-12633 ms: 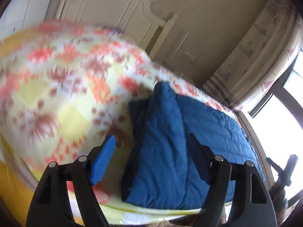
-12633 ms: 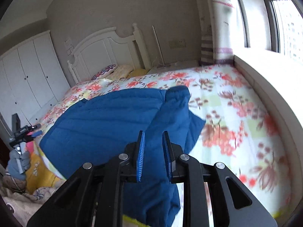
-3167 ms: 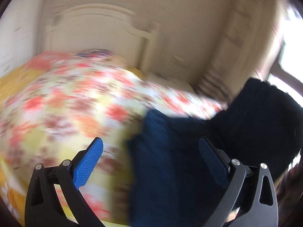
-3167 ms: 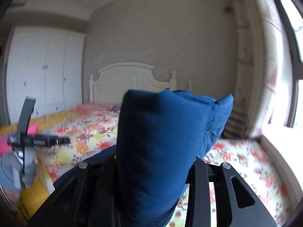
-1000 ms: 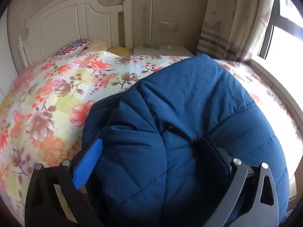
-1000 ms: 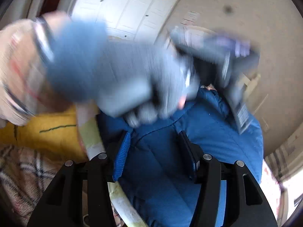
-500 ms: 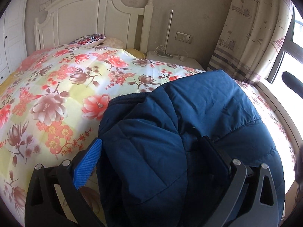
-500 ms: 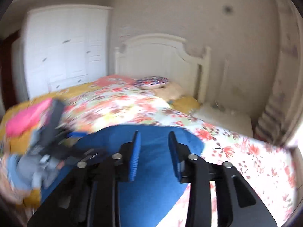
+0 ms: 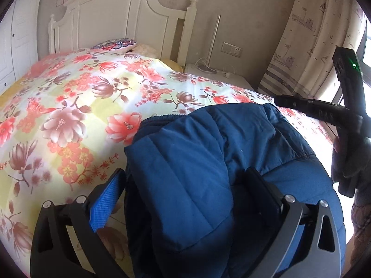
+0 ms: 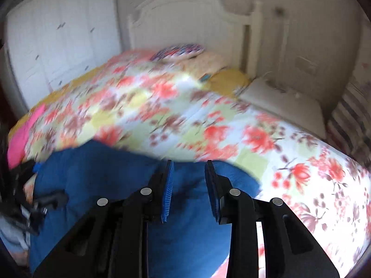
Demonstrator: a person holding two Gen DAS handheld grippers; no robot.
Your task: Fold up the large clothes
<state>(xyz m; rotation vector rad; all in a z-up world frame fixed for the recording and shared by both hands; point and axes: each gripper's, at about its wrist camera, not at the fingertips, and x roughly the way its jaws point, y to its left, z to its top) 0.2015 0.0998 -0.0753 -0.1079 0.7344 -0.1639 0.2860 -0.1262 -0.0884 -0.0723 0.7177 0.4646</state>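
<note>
Where the padded blue jacket (image 9: 208, 162) lies folded into a thick, rounded bundle on the near part of the bed, its quilted shell shows stitched panels and soft, puffy ridges, with a ribbed dark hem along its far edge. The left gripper (image 9: 183, 194) stands with its jaws spread wide to either side of the bundle's upper fold; its black plastic arms carry silver rivets, and the blue pad (image 9: 105, 205) on the left finger has a fine dimpled texture. The pad lies just beside the jacket's edge, gripping nothing; whether the opposite finger touches the fabric cannot be told. The right gripper (image 10: 190, 190), seen in a motion-blurred view, has its jaws partly apart with two ridged blue pads facing each other over the jacket, and nothing held between them. In the left wrist view this gripper's black handle (image 9: 347, 106) appears at the right edge, bearing a small green light. The floral bedspread (image 9: 69, 106), smooth and printed with coral and brown blossoms on pale yellow and white squares, covers the bed up to a white panelled headboard (image 9: 116, 18). A striped, patterned curtain (image 9: 301, 46) hangs at right.
</note>
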